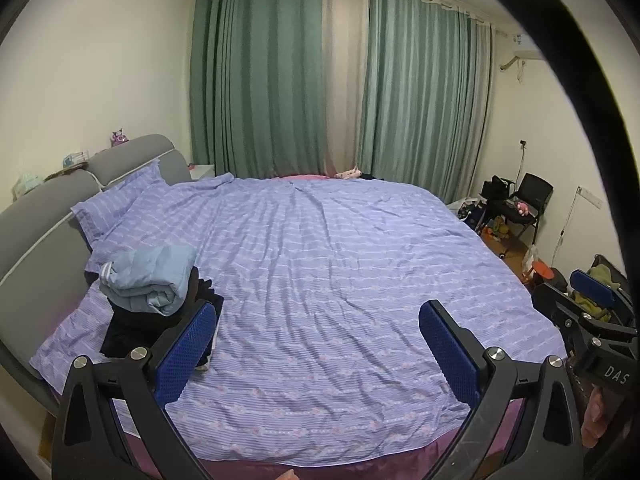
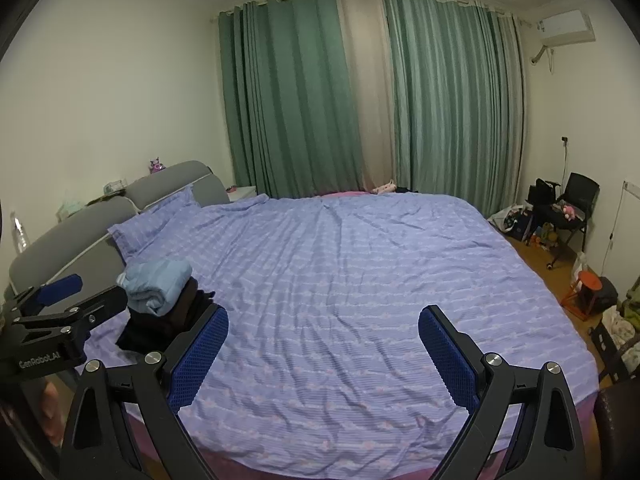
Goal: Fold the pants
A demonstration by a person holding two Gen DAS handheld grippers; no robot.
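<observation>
Pants (image 1: 160,322), dark, sit stacked under a light blue folded garment (image 1: 148,280) at the bed's (image 1: 340,260) left, while left gripper (image 1: 318,350) and right gripper (image 2: 323,354) hover spread and empty, so fetching probably comes next.

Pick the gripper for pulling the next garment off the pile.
Left, probably. The clothes pile, light blue bundle on dark garments, sits at the headboard side of the bed, right beside the left gripper. The right gripper, also open, is farther toward the foot side.
</observation>
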